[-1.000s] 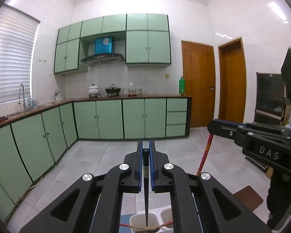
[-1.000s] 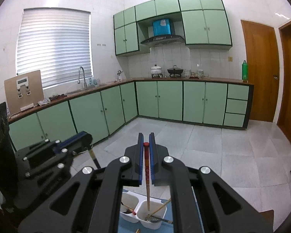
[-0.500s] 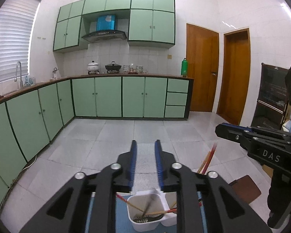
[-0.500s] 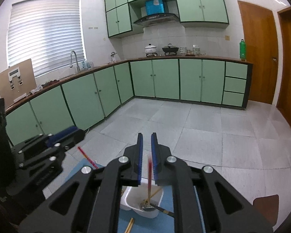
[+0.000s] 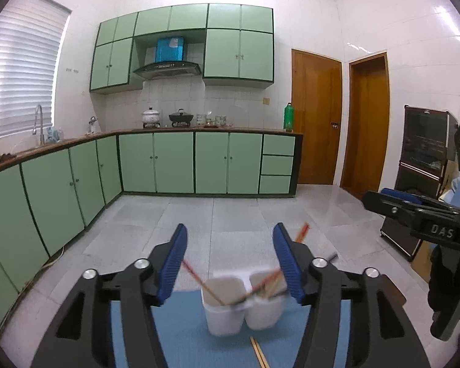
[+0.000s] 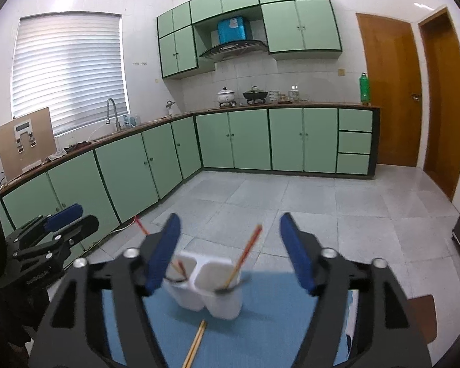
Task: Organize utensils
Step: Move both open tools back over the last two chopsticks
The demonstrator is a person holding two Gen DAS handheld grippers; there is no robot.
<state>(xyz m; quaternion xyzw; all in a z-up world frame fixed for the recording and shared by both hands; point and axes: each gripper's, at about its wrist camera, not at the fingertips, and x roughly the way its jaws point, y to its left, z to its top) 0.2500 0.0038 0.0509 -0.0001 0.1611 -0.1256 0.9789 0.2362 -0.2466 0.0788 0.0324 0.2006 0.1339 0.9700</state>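
Utensils stand in a white two-cup holder [image 6: 204, 288] on a blue mat [image 6: 260, 334] on the bench, at twelve o'clock from both grippers. The left gripper [image 5: 230, 263] and the right gripper [image 6: 230, 254] are both opening, nothing between the jaws. A loose chopstick pair [image 6: 196, 342] lies at six o'clock of the holder, long axis toward the right gripper, probably nearer it. Motion blur hides the cups' contents.

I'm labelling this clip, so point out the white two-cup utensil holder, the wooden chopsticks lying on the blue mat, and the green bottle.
White two-cup utensil holder [image 6: 220, 303]: right wrist view, right cup's wall.
Wooden chopsticks [image 6: 196, 342]: right wrist view, mid-shaft.
Green bottle [image 5: 288, 116]: left wrist view, body.
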